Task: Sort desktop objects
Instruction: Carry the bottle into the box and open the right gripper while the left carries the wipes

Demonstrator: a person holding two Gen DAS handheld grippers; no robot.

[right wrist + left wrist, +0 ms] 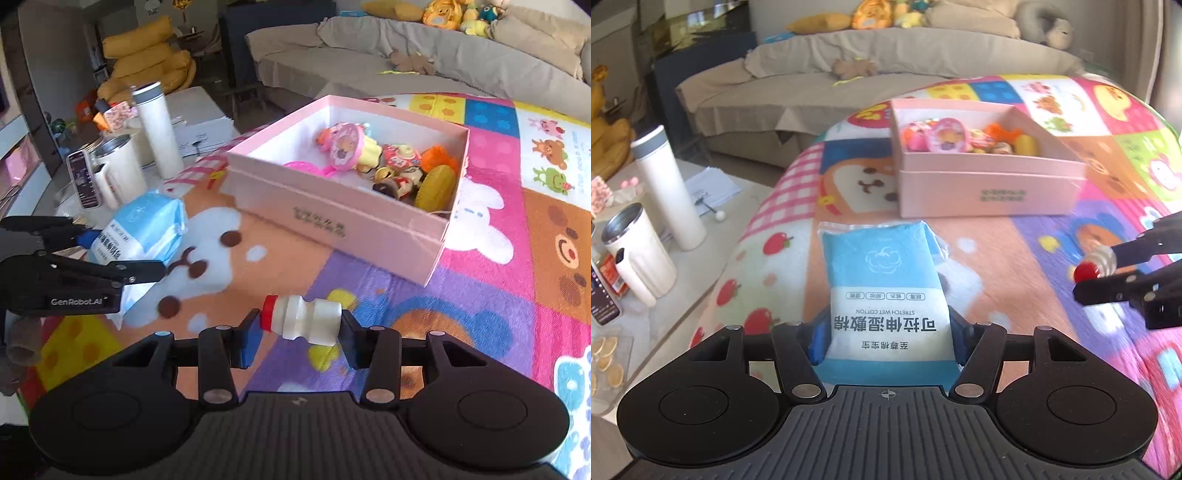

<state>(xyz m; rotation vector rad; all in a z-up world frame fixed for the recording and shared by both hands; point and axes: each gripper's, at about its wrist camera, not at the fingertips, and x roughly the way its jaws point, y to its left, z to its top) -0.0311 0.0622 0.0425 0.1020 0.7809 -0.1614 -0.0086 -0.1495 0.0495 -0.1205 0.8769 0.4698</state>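
Both claws are full: left claw [886,343] squeezes the blue cotton pack [886,295], right claw [297,341] pinches the little white bottle [301,319] end to end. Lift gently, carry each over the pink box [332,229], then let go.

Surface was a soft cartoon-print blanket [498,236], bright patchwork squares. Pink open box [332,221] sat directly on it toward the far side. Blue-and-white cotton-pad pack [886,295] was on the blanket nearer, apart from the box; whether it rested flat was unclear.
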